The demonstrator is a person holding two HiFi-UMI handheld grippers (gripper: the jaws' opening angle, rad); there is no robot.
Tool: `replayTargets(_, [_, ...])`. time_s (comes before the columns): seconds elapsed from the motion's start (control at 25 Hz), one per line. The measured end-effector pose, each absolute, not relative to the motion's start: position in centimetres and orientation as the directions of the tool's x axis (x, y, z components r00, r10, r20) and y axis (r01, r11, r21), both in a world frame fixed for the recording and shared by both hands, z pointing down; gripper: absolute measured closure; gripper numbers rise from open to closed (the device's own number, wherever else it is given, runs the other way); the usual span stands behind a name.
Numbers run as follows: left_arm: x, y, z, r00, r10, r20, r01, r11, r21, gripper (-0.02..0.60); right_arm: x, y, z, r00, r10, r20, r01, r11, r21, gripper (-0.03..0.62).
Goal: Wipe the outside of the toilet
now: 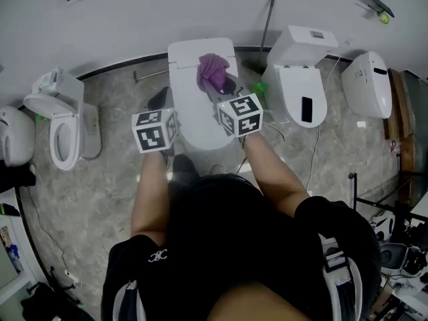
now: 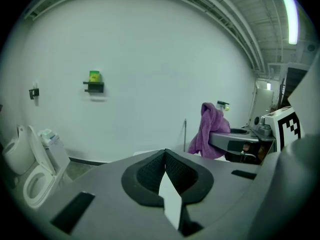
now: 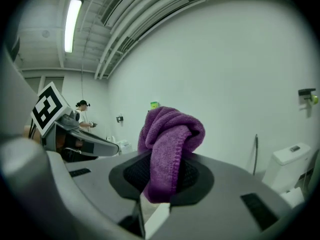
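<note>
In the head view a white toilet (image 1: 194, 122) with its lid down stands straight in front of me. My right gripper (image 1: 225, 85) is shut on a purple cloth (image 1: 212, 72), which it holds above the back of the lid. The right gripper view shows the cloth (image 3: 170, 139) bunched and draped over the right gripper (image 3: 167, 171). My left gripper (image 1: 160, 99) hovers at the toilet's left edge. Seen in its own view, the left gripper (image 2: 165, 156) is shut with nothing in it, and the cloth (image 2: 210, 129) hangs to its right.
Other white toilets stand at the left (image 1: 63, 122), the right (image 1: 301, 79) and the far right (image 1: 368, 82). A thin pole (image 1: 267, 25) leans on the wall behind. A small wall shelf (image 2: 94, 86) carries a green item. A person (image 3: 82, 115) stands far off.
</note>
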State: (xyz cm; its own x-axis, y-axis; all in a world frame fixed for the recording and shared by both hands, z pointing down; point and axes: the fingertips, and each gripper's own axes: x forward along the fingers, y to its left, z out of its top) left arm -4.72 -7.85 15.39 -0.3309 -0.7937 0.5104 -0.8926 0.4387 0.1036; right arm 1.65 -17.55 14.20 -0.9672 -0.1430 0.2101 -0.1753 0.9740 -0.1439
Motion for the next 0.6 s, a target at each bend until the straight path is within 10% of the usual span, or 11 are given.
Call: replayTargets(0.6, [-25.2,-13.6,27.2,-0.270,-0.768,0.581,-0.891,0.428,0.151,0.574,-20.6,-23.1,28.1,-0.880,-0.152,0.450,-0.190,0.981,-0.039,0.508])
